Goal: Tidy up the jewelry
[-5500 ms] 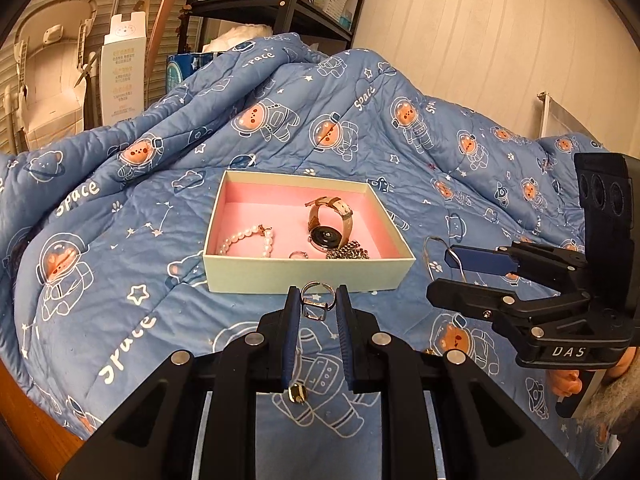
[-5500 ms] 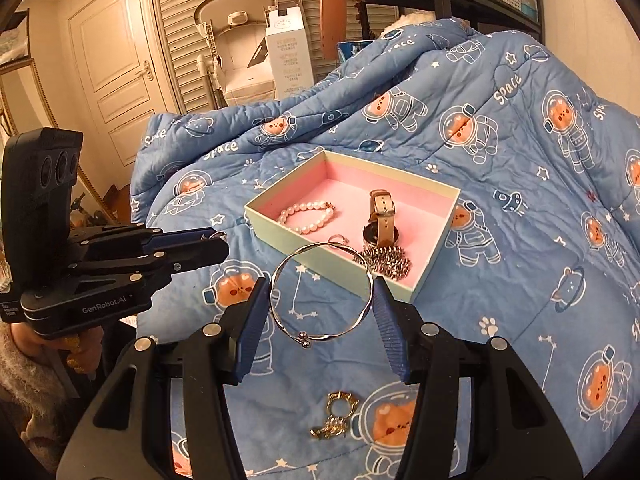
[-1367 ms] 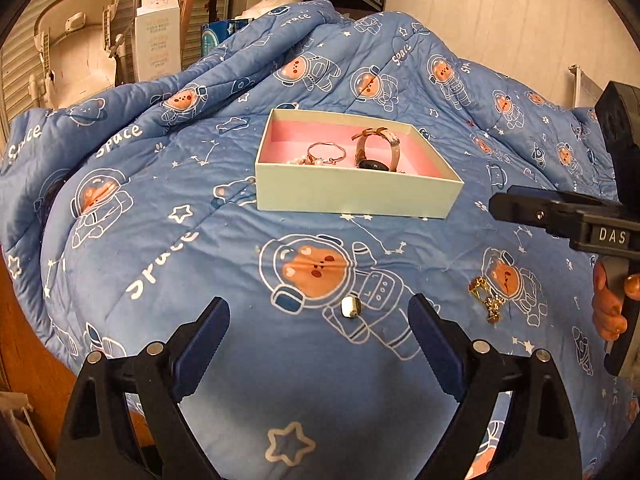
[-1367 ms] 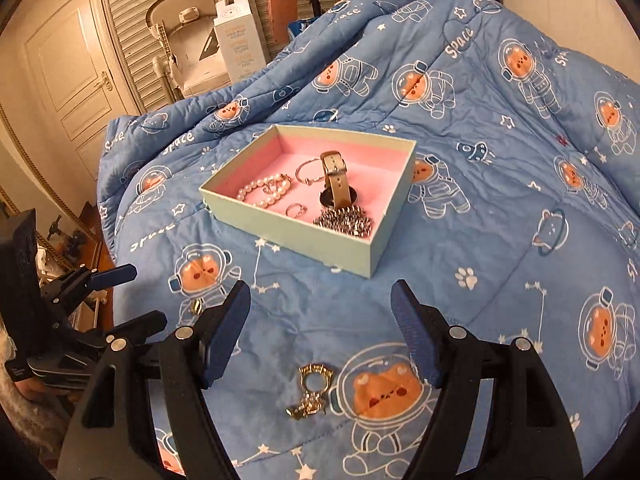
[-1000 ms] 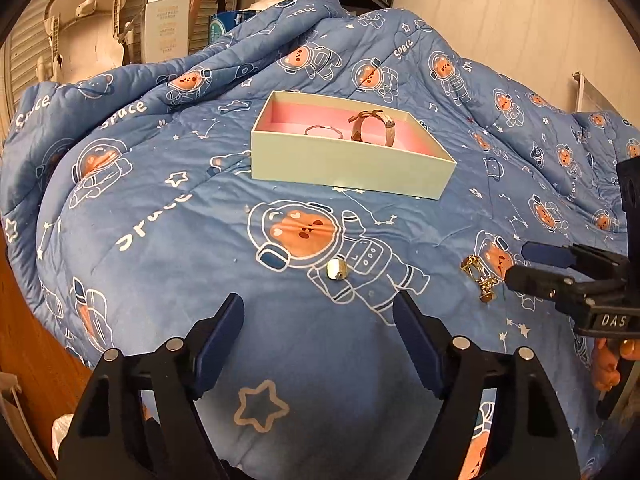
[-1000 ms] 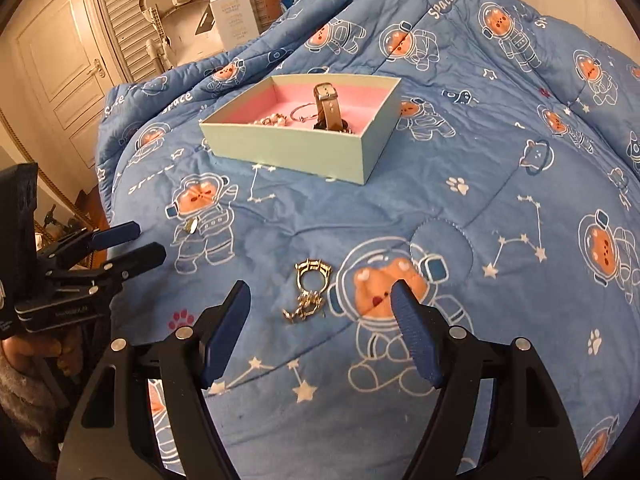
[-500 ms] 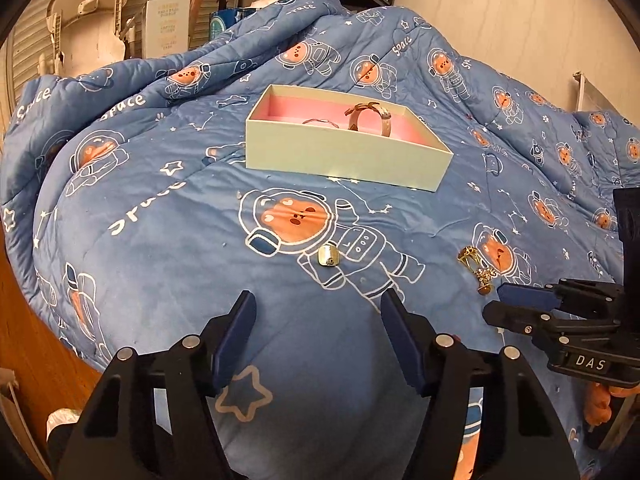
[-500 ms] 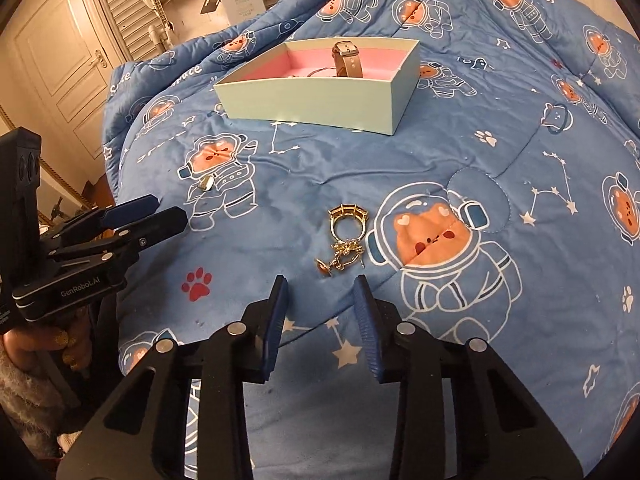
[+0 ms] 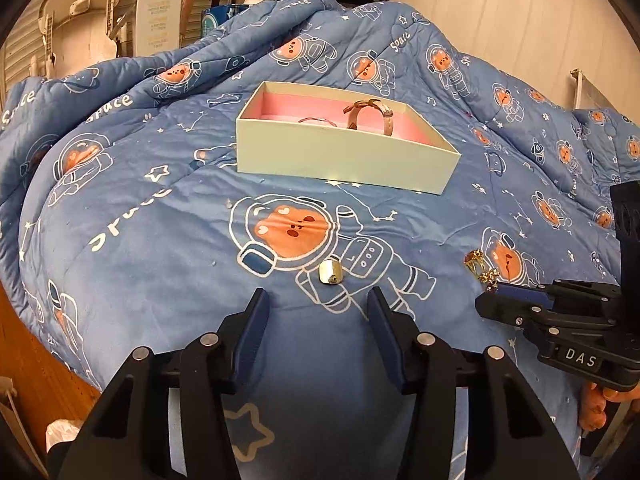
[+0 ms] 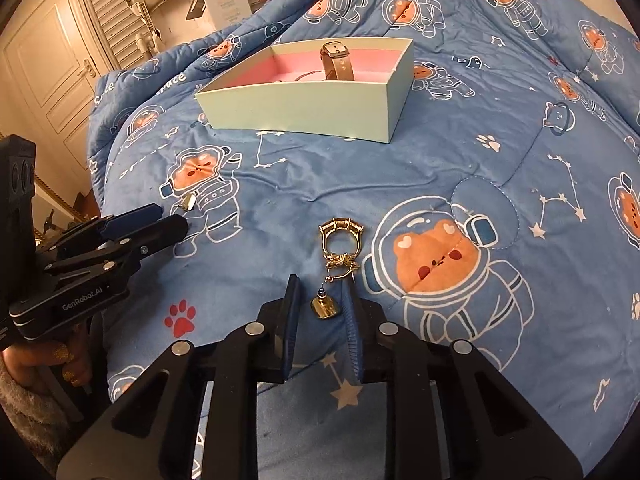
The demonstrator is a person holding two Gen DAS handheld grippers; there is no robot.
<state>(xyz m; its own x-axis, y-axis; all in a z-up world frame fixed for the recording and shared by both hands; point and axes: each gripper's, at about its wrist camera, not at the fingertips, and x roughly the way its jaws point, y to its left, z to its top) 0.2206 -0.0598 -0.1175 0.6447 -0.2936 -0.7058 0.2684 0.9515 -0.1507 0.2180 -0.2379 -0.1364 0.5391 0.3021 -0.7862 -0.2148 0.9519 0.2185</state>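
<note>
A small gold piece (image 9: 330, 272) lies on the blue quilt just beyond my left gripper (image 9: 318, 304). Its jaws are closing, with a wide gap and nothing between them. My right gripper (image 10: 320, 292) points down at a gold jewelry cluster (image 10: 340, 236). Its jaws are closing around the cluster's gold drop pendant (image 10: 325, 307), which lies between the pads with a gap still showing on the left. The pale green box (image 9: 344, 156) with a pink lining holds a watch (image 9: 370, 114) and a thin bangle (image 9: 316, 120). In the left wrist view the right gripper (image 9: 496, 300) sits by the cluster (image 9: 480, 266).
The quilt (image 10: 460, 152) covers a rounded bed that drops away at the left onto a wooden floor (image 9: 36, 368). Behind the bed stand a white carton (image 9: 158, 12) and a shelf. A door (image 10: 48, 64) is at the left. A person's hand (image 10: 44, 364) holds the left gripper.
Both grippers came closer to the quilt and their jaws narrowed. The right gripper moved forward until the gold pendant lay between its fingers; the left neared the small gold piece.
</note>
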